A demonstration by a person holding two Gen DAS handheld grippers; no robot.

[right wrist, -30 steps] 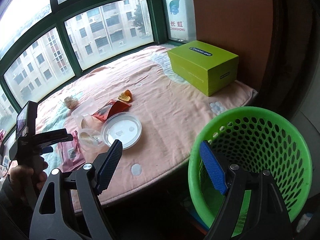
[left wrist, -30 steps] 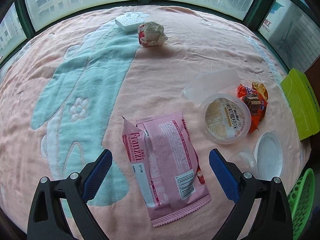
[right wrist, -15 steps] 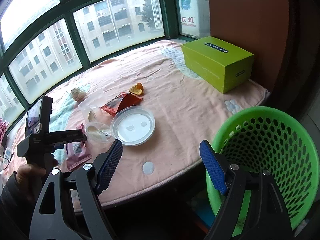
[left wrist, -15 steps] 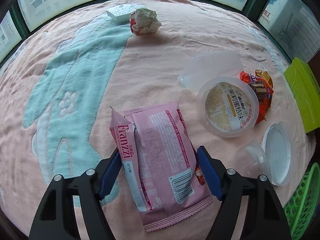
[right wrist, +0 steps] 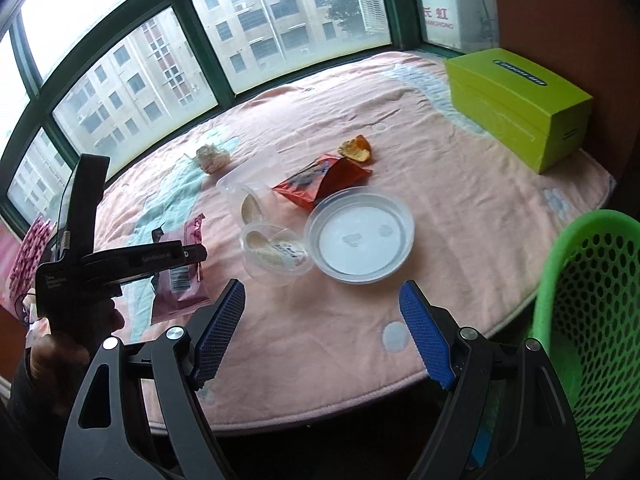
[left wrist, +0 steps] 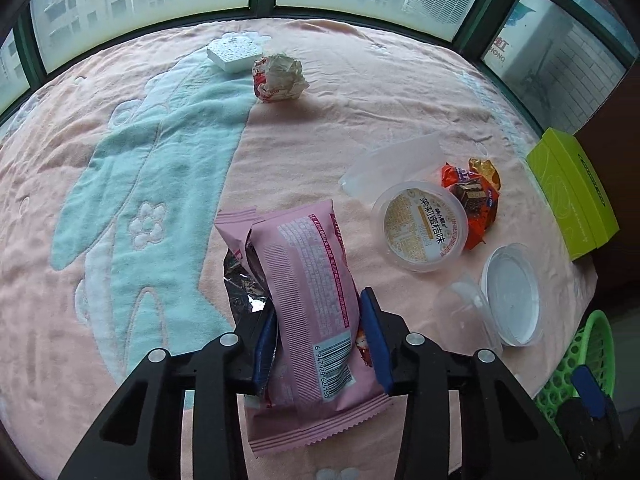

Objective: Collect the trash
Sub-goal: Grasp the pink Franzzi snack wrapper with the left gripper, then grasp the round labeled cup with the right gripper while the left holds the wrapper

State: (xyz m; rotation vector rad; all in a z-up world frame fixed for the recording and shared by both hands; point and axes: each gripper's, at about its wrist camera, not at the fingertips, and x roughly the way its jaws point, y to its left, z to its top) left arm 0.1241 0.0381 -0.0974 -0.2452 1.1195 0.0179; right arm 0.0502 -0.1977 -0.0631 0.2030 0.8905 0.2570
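A pink snack wrapper (left wrist: pixel 308 280) is squeezed between the blue pads of my left gripper (left wrist: pixel 318 312). The jaws are closing tight on it, and it buckles, with its far end raised off the pink towel (left wrist: pixel 320 120). In the right wrist view the same wrapper (right wrist: pixel 180 280) hangs from the left gripper (right wrist: pixel 196 258), held by a hand. My right gripper (right wrist: pixel 322 290) stands open and holds nothing, near the table's front edge, left of the green mesh basket (right wrist: pixel 592 300).
On the towel lie a crumpled paper ball (left wrist: pixel 280 76), a white foam block (left wrist: pixel 234 54), a clear cup (left wrist: pixel 392 160), a printed tub (left wrist: pixel 420 226), a red-orange wrapper (left wrist: pixel 476 196) and a round lid (left wrist: pixel 512 296). A green box (left wrist: pixel 572 192) stands at the right edge.
My left gripper came down around the flat pink wrapper and shut on it, crumpling it upward. My right gripper swung left from over the basket toward the table, still open.
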